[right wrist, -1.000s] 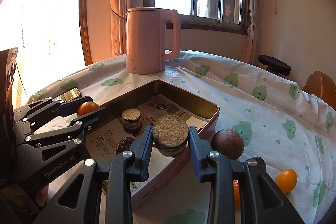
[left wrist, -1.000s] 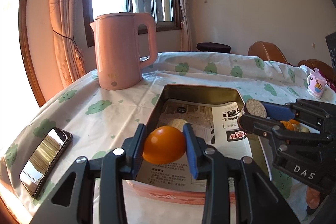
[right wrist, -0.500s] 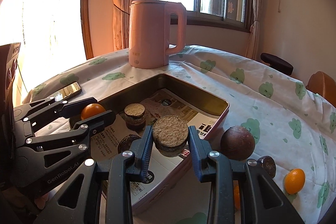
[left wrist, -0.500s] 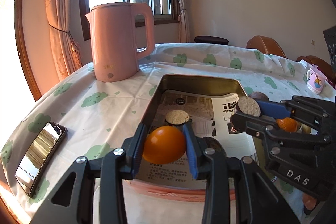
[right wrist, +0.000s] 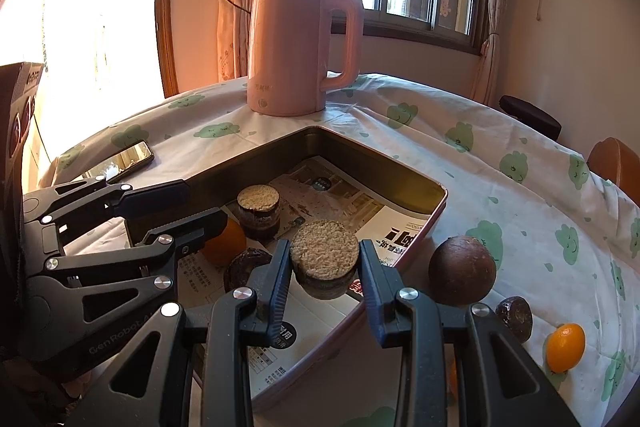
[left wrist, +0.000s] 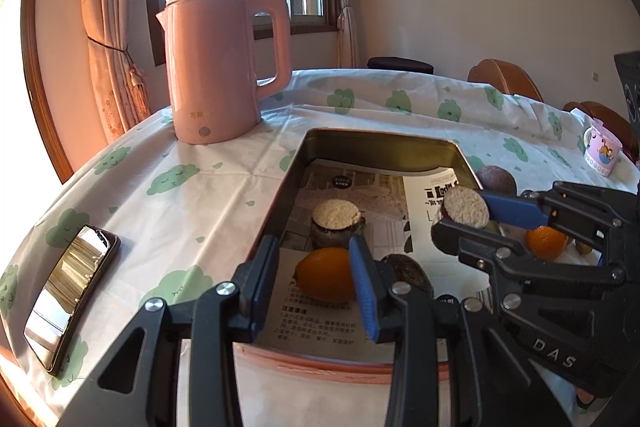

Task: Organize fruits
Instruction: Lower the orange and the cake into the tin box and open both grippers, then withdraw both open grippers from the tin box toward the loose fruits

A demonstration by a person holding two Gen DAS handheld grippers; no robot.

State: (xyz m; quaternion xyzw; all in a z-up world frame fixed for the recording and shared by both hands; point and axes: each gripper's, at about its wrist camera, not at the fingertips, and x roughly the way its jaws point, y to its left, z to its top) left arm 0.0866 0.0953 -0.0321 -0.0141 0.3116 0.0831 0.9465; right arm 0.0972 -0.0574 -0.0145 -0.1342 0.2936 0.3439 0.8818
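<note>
From the left wrist view, the left tool (left wrist: pixel 316 279) sits low inside the near end of the tin tray (left wrist: pixel 384 141), its two pads narrowly apart with the orange (left wrist: pixel 325 279) between them. The right pad touches the fruit, while a sliver of gap shows at the left pad, so I cannot tell whether the grip has let go (the orange looks to rest on the printed paper lining the tray). A flat-topped brown fruit (left wrist: pixel 335 223) stands just beyond it, and a dark one (left wrist: pixel 408 271) lies just to its right. The kettle (left wrist: pixel 224 67) stands past the tray's far left corner, and the phone (left wrist: pixel 70 299) lies near the worktop's left edge.

From the right wrist view, the right tool (right wrist: pixel 324 263) is closed firmly on a second flat-topped brown fruit (right wrist: pixel 324 259), held above the tray's right rim. On the cloth outside that rim wait a round brown fruit (right wrist: pixel 462 271), a small dark piece (right wrist: pixel 516 317) and a small orange fruit (right wrist: pixel 565 347).

The step in hand looks like loading fruit into the tray, both tools at once. Next, I judge, the left tool needs to spread clear of the orange and lift away without rolling it; the right must lower its fruit to a bare patch of paper, away from the dark fruit below.
</note>
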